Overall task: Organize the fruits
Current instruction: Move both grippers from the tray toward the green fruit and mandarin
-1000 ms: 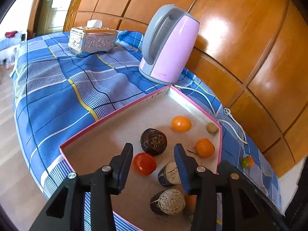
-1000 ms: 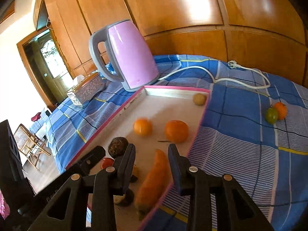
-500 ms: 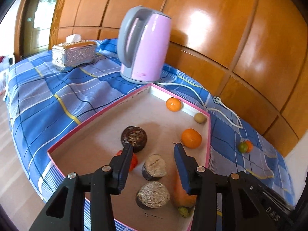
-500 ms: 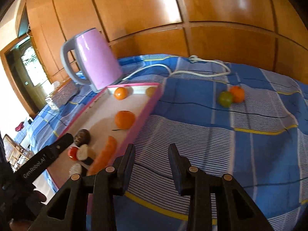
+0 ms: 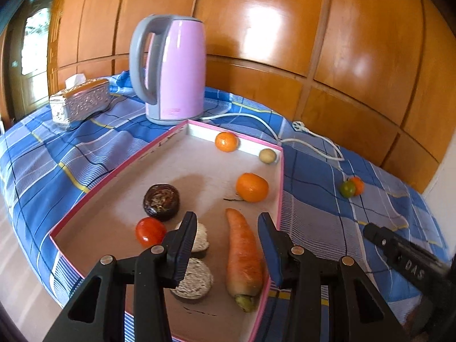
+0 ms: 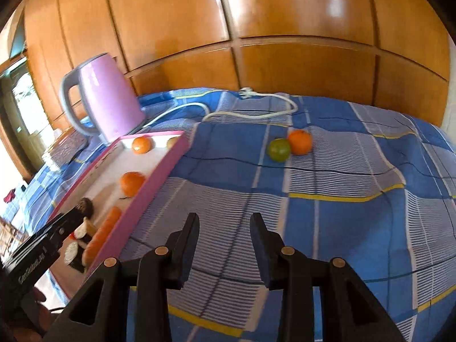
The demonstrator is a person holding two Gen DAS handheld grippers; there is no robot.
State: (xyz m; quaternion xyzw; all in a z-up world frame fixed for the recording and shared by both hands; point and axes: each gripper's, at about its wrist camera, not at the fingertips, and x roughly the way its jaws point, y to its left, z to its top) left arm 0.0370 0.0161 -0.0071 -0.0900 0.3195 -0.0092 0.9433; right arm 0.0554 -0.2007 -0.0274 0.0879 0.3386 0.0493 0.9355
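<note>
A pink-rimmed tray [image 5: 280, 176] on the blue plaid cloth holds a carrot [image 5: 243, 253], a tomato [image 5: 150, 230], two oranges [image 5: 252, 187] [image 5: 226, 141], a small tan fruit [image 5: 267, 155], a dark round fruit [image 5: 161, 201] and two cut dark pieces [image 5: 193, 279]. My left gripper [image 5: 228, 228] is open and empty above the tray's near end. A green fruit [image 6: 280, 150] and an orange [image 6: 299, 141] lie together on the cloth outside the tray [image 6: 159, 182]. My right gripper [image 6: 223, 228] is open and empty, over the cloth well short of them.
A pink kettle [image 5: 173, 71] stands behind the tray, its white cord [image 5: 285, 136] trailing along the wood-panelled wall. A silver tissue box [image 5: 81, 102] sits at the far left. The cloth's edge drops off at the left and near sides.
My right gripper has swung right, away from the tray, and now faces the green fruit and orange on the cloth. My left gripper has turned right; the carrot now lies between its fingers' line.
</note>
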